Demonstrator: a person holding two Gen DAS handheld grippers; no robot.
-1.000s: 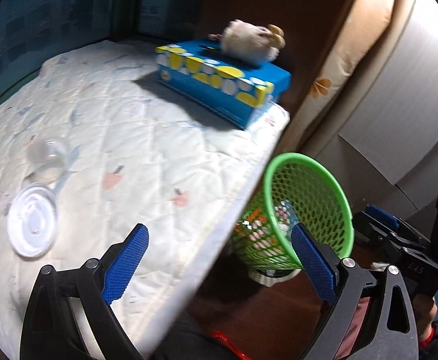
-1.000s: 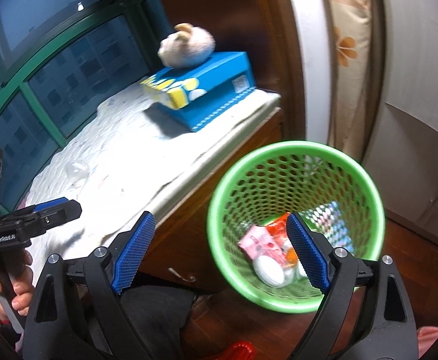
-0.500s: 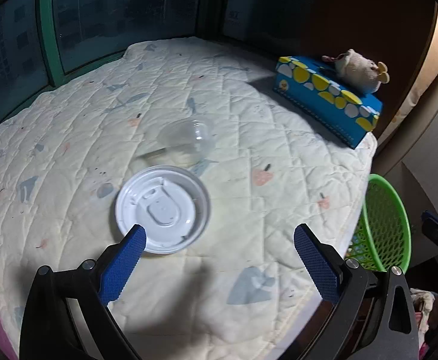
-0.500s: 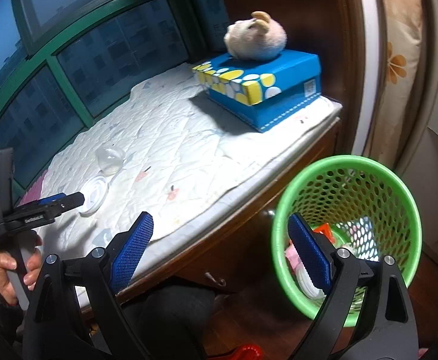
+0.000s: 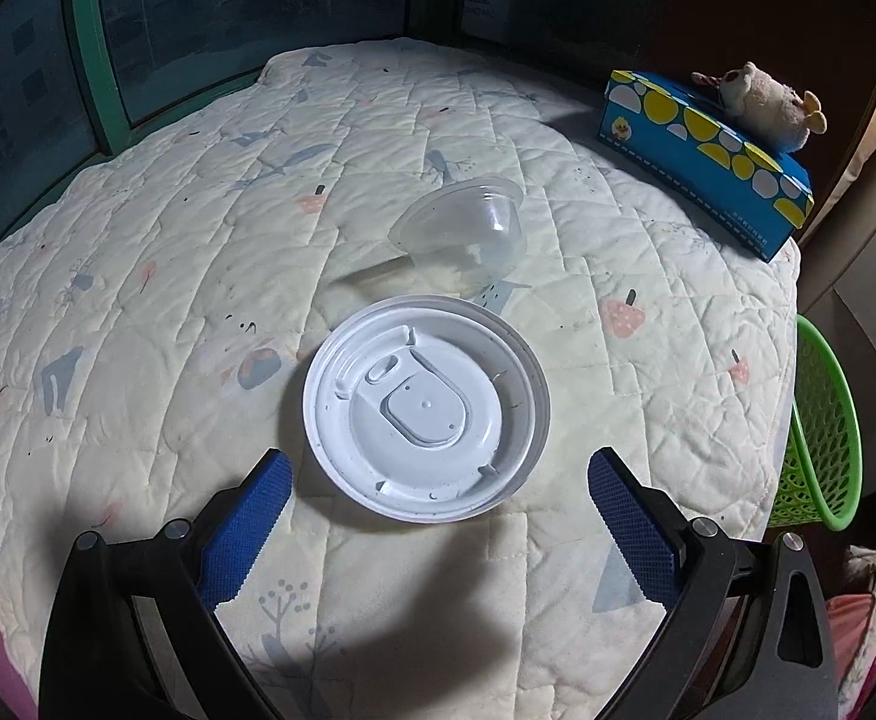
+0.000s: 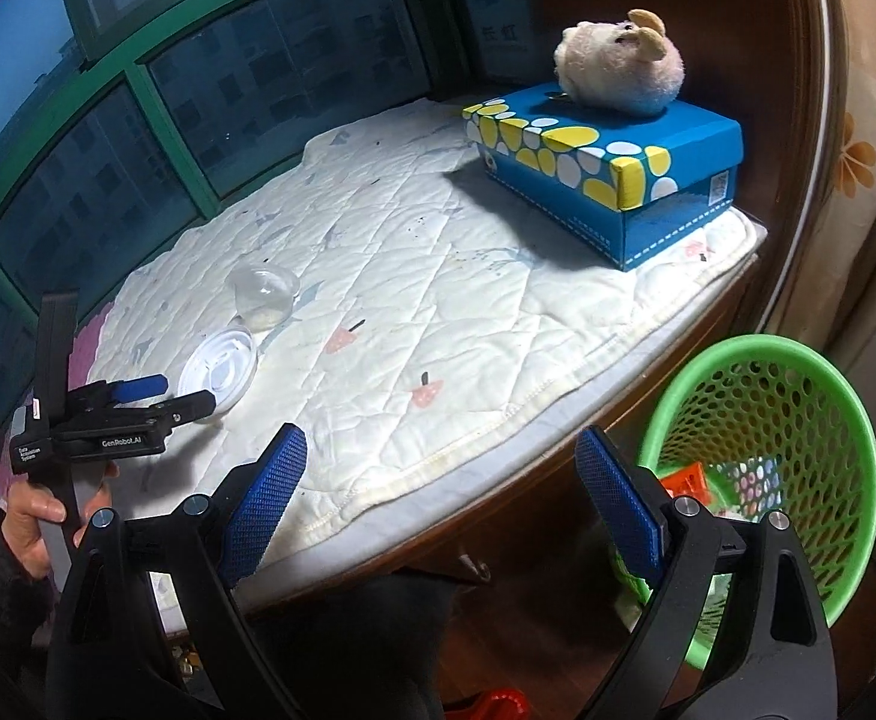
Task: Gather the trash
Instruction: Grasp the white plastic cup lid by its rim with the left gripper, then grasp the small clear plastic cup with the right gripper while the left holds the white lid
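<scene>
My target, the white plastic lid, lies flat on the quilted pad of the window seat, rim up, a little in from the pad's front edge; just behind it, almost touching, a clear plastic cup lies tipped on its side; my left gripper hangs over the lid's near edge with its blue pads spread wide on either side, gripping nothing and not touching the lid; from my right wrist camera I see a hand holding that tool at the pad's left end; my right gripper is also wide apart and empty, off the seat's front edge; beside it stands the green mesh bin with some wrappers inside; at the pad's far end sits a blue spotted box with a plush toy on top; dark green-framed windows run behind.
</scene>
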